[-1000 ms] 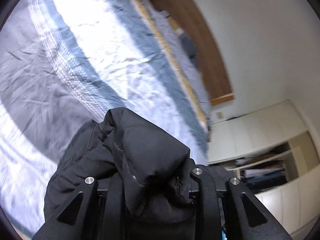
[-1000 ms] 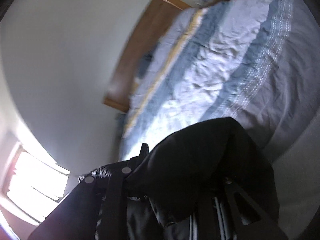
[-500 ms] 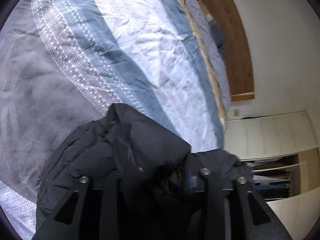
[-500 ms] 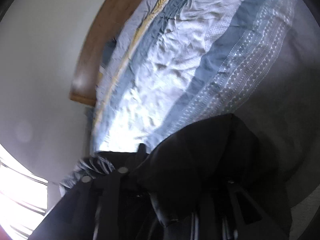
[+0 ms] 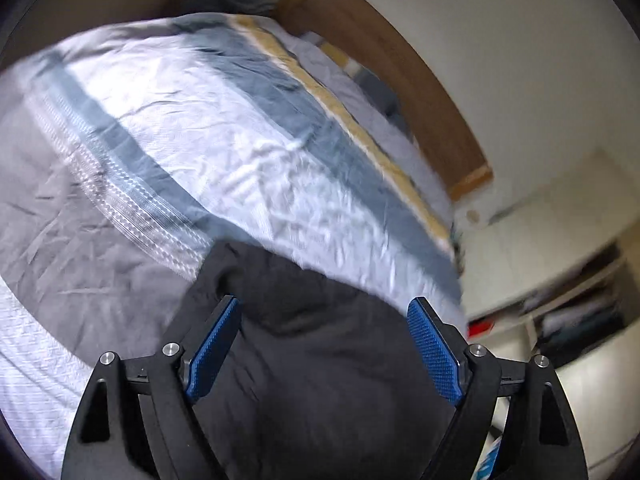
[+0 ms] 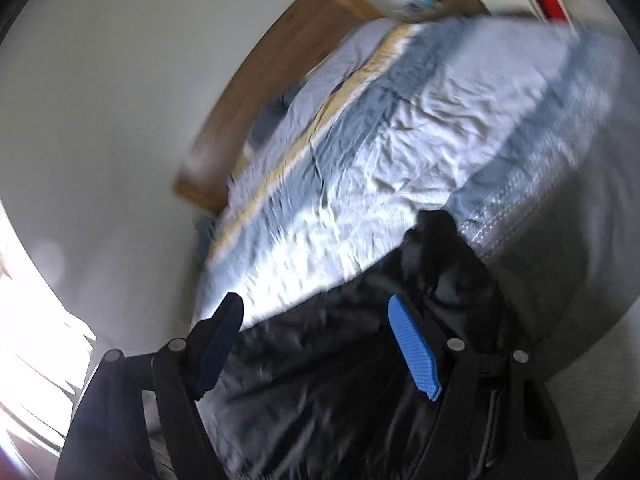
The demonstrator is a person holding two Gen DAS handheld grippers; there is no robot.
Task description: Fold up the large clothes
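Observation:
A black padded jacket [image 5: 320,360] lies on the bed just below my left gripper [image 5: 324,336]. The left jaws stand wide apart, blue pads [image 5: 434,354] bare, with nothing between them. The jacket also shows in the right wrist view [image 6: 332,368], glossy and rumpled, under my right gripper [image 6: 316,336]. The right jaws are also wide open, the blue pad [image 6: 412,350] bare. Both gripper views are blurred by motion.
The bed carries a striped blue, white and grey duvet [image 5: 224,152] with a yellow band. A wooden headboard [image 5: 400,80] stands against the white wall. White cupboards and open shelves [image 5: 572,304] are at the right. A bright window [image 6: 32,344] is at the left.
Both grippers were shut on folds of the black jacket; now both have opened and let it go. The jacket has dropped onto the bed below them.

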